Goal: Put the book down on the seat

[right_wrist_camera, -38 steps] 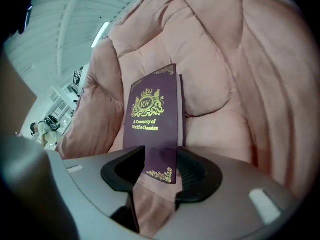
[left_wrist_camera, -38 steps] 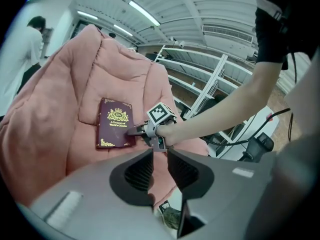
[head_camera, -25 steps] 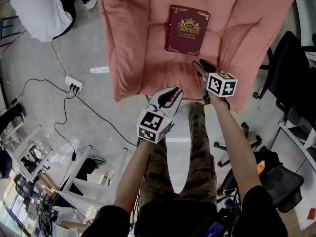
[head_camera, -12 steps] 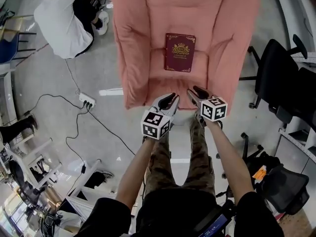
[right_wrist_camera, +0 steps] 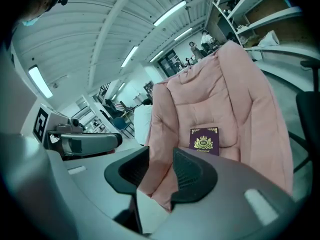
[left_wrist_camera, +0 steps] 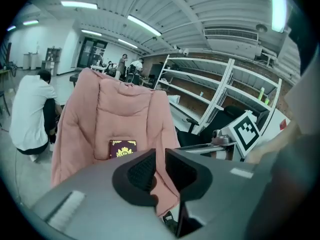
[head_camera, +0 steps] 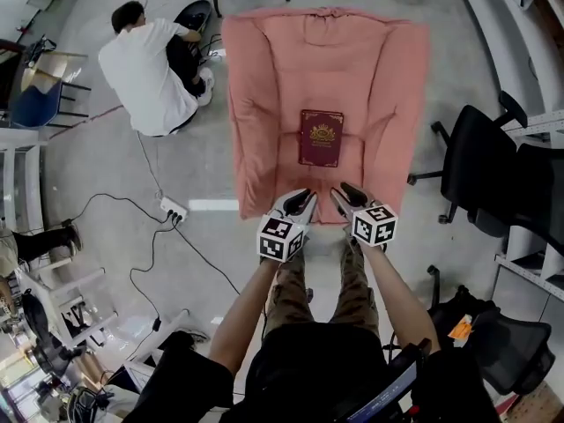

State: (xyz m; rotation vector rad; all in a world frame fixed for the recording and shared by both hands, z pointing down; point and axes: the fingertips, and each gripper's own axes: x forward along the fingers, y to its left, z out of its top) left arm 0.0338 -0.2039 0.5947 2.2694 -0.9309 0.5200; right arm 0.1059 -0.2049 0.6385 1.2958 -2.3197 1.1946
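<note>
The dark red book (head_camera: 321, 137) with a gold crest lies flat on the seat of the pink armchair (head_camera: 264, 130). It shows beyond the jaws in the left gripper view as the book (left_wrist_camera: 123, 148) and in the right gripper view as the book (right_wrist_camera: 204, 141). My left gripper (head_camera: 304, 197) hangs off the seat's front edge, its jaws a narrow gap apart with nothing between them. Beside it, my right gripper (head_camera: 344, 192) is empty and its jaws are closing. Neither gripper touches the book.
A person in a white shirt (head_camera: 150, 69) crouches left of the armchair. A power strip (head_camera: 172, 210) with cables lies on the floor at the left. Black office chairs (head_camera: 476, 166) stand at the right, with shelving (left_wrist_camera: 215, 89) behind.
Both grippers have drawn back from the armchair toward the person's body, and the head view now takes in the whole chair. The book has stayed on the seat.
</note>
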